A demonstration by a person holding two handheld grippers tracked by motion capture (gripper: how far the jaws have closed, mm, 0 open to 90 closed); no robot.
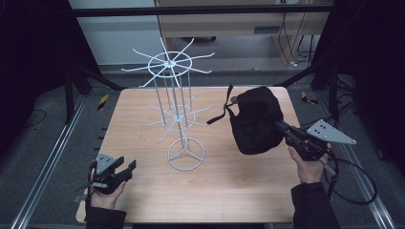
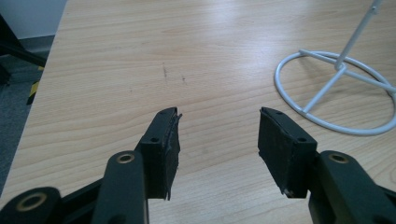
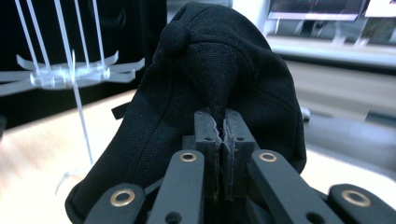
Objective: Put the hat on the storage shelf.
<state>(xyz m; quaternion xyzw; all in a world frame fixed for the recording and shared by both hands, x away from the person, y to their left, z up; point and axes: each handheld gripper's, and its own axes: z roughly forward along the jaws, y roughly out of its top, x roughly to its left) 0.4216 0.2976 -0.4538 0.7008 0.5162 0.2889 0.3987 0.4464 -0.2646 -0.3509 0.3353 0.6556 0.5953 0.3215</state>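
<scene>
A black cap [image 1: 255, 120] hangs above the table's right side, its strap [image 1: 224, 110] dangling to the left. My right gripper [image 1: 282, 128] is shut on a fold of the cap's cloth [image 3: 223, 100]; in the right gripper view the jaws pinch the fabric tightly. A white wire display stand [image 1: 177, 100] with hooked arms rises from a ring base [image 1: 186, 154] at the table's middle. My left gripper [image 1: 125, 168] rests low near the front left corner, open, with bare wood between its fingers [image 2: 163, 140].
The wooden table [image 1: 143, 105] sits inside a dark frame with metal rails on both sides. The stand's ring base [image 2: 336, 93] lies to the right of my left gripper. A cable [image 1: 353, 186] loops off the right gripper past the table's right edge.
</scene>
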